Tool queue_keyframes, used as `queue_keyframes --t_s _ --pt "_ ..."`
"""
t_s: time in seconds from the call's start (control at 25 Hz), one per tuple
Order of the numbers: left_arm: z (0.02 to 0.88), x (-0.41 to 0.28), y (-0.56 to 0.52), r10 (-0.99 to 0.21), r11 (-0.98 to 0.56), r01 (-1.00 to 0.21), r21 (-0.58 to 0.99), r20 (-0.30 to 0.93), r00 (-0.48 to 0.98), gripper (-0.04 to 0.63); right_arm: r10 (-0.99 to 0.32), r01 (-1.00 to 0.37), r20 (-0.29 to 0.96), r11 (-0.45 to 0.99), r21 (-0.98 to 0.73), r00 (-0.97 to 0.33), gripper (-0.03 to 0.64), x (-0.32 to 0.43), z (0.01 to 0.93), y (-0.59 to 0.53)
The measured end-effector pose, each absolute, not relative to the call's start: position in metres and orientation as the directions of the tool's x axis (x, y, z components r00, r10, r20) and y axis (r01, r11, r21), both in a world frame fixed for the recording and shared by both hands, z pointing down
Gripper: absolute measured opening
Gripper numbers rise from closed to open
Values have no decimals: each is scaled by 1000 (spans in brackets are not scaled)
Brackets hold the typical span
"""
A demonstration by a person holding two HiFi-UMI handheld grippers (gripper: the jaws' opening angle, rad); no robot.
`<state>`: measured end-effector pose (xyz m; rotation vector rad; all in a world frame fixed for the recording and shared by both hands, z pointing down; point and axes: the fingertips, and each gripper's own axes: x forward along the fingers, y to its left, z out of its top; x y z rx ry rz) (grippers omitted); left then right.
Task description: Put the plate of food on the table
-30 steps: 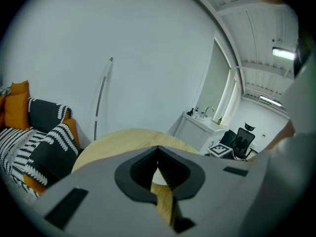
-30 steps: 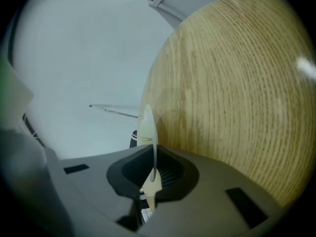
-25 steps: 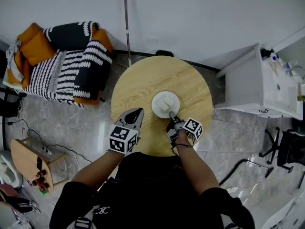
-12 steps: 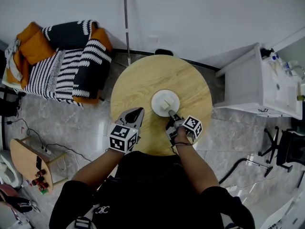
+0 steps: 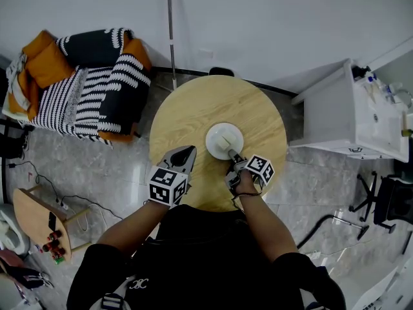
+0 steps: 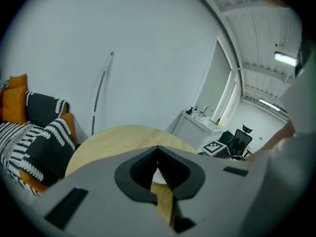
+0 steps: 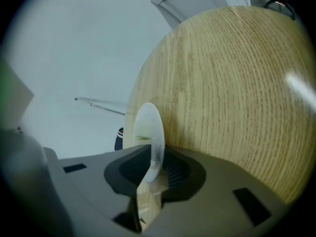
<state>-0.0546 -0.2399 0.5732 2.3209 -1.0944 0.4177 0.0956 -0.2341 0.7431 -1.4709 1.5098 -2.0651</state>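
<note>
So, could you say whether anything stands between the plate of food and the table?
Nothing visible does: the plate sits on the wooden table, its rim between the opening jaws of the right gripper.

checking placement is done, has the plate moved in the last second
No. The plate sits at the same spot near the round table's middle, its rim between the right gripper's opening jaws.

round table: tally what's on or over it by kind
plate: 1
piece of food: 1
grippers: 2, left gripper and right gripper, its fingers opening with the plate rim between them
total: 4
</note>
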Motion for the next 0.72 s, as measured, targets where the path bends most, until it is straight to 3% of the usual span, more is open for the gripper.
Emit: queue_keyframes --t_s 0.24,0.56,0.72 --pt "573 -53 -245 -618 -526 -779 341 477 626 5 -611 -467 646 -453 -759 -457 135 98 738 -234" --pt "570 -43 -248 -606 -548 -762 347 463 647 5 -486 -691 831 -502 -520 -272 161 120 742 -220" --pt "568 -40 -250 -600 -559 -754 346 459 655 5 -439 -801 885 -468 -374 -157 235 124 741 -219"
